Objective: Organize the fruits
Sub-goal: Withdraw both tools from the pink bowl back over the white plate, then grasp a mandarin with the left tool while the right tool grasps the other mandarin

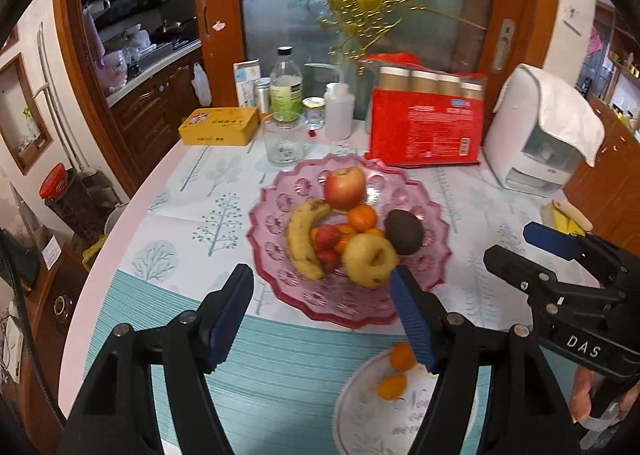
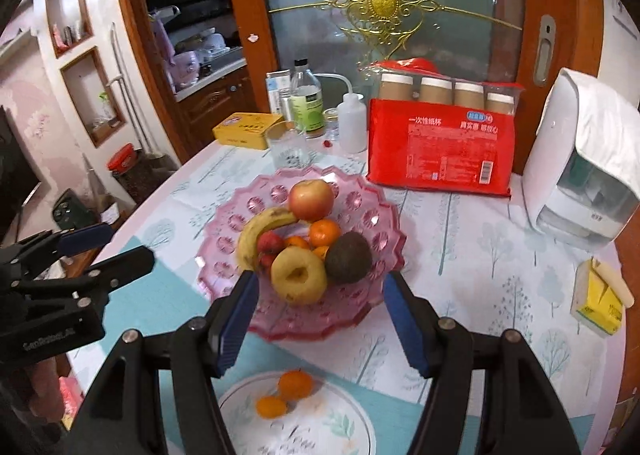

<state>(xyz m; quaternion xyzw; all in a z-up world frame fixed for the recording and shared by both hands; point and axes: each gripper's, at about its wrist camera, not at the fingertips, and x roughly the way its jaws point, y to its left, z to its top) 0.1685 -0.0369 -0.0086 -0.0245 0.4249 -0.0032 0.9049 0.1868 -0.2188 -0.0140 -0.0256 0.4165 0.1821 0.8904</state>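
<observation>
Both grippers, left (image 1: 322, 319) and right (image 2: 318, 321), hover with jaws wide apart and empty. Just ahead of both jaws: bowl (image 2: 372, 307) of fruit; below them, plate (image 2: 352, 415) with two oranges (image 2: 295, 384). Right jaws nearer, likely next for an orange (image 2: 325, 232) behind the apple (image 2: 298, 275).

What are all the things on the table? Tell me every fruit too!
Bowl: one, pink glass, table middle.
Apple: one, red, bowl's far side.
Banana: one, yellow, bowl's left.
Avocado: one, dark, bowl's right.
Yellow apple: one, bowl's near side.
Strawberries: at least two, red, in bowl.
Bowl oranges: about three.
Plate: one, white, nearest.
Plate oranges: two.
Cup pack: one, red, behind bowl.
Tin: one, yellow, far left.
Glass: one, clear.
Left gripper: open, empty.
Right gripper: open, empty.
</observation>
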